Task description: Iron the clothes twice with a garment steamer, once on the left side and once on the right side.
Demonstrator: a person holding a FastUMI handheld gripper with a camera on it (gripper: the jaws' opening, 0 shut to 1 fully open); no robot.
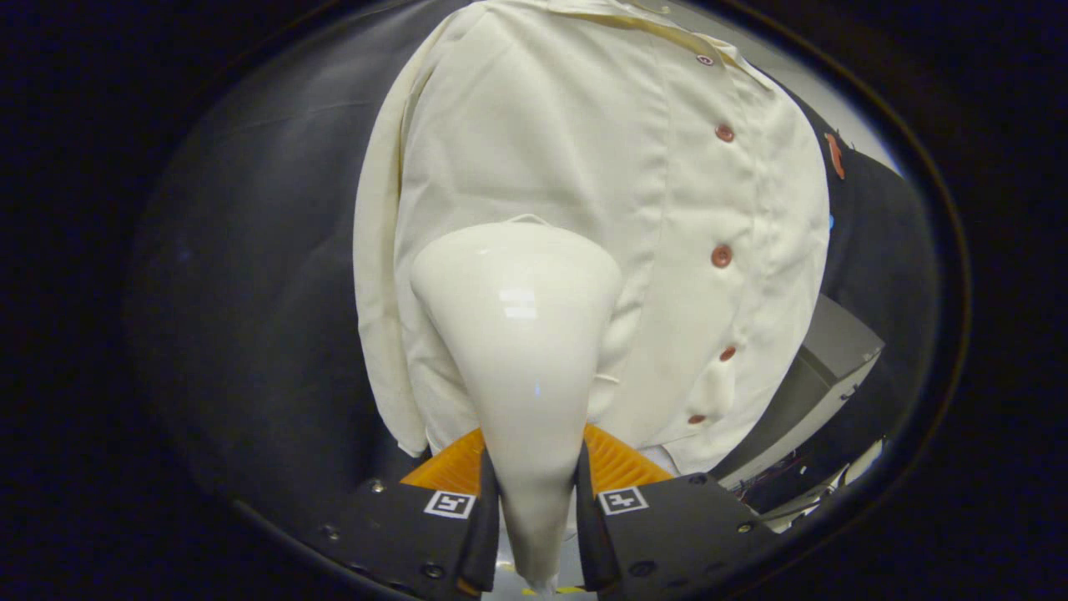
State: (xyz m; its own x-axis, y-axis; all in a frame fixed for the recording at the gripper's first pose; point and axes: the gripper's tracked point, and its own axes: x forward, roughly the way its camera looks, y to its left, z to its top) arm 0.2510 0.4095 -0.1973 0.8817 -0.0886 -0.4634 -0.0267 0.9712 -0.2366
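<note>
A cream button-up shirt [584, 150] hangs in front of the black cloth wall, its row of reddish buttons [722, 256] running down to the right of the steamer. My gripper [534, 509] is shut on the narrow handle of a glossy white garment steamer [517, 334]. Both fingers [484, 534] press on the handle from either side. The steamer widens ahead of the fingers, and its broad head lies against the shirt's panel left of the button row, about halfway down the garment. The head's face is hidden against the fabric.
A grey box-like unit [822, 367] stands below and right of the shirt, with cables near its base. The shirt's left sleeve [380, 275] hangs beside the steamer. Black cloth wall [250, 250] spreads to the left.
</note>
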